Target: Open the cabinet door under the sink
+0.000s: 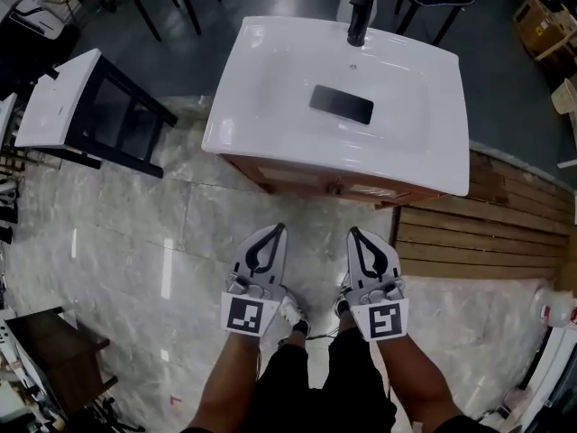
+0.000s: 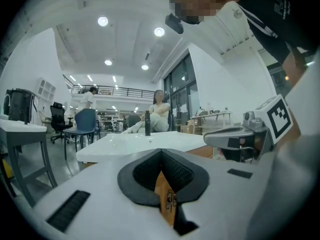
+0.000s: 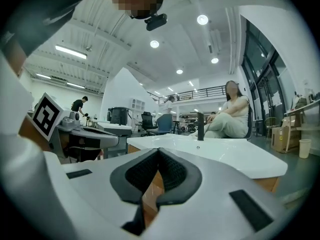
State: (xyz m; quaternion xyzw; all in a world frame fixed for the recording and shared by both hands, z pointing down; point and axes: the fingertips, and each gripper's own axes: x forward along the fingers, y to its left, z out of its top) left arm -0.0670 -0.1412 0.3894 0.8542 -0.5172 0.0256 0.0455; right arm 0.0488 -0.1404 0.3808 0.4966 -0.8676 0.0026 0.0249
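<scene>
before cabinet (image 1: 299, 177): open marble floor (image 1: 180, 233) | above: sink (image 1: 270, 106) rim overhangs | right: wooden slats (image 1: 469, 237) on floor | left: black-framed stand (image 1: 108, 120), well apart

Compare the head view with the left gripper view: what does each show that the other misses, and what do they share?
Head view only: the dark rectangle lying in the white sink, the marble floor, and the person's shoes. Left gripper view only: ceiling lights, a blue chair, and a seated person beyond the sink. Shared: that sink, its black faucet, the wooden cabinet beneath it, and the left hand-held gripper and right hand-held gripper, each with jaws together.
</scene>
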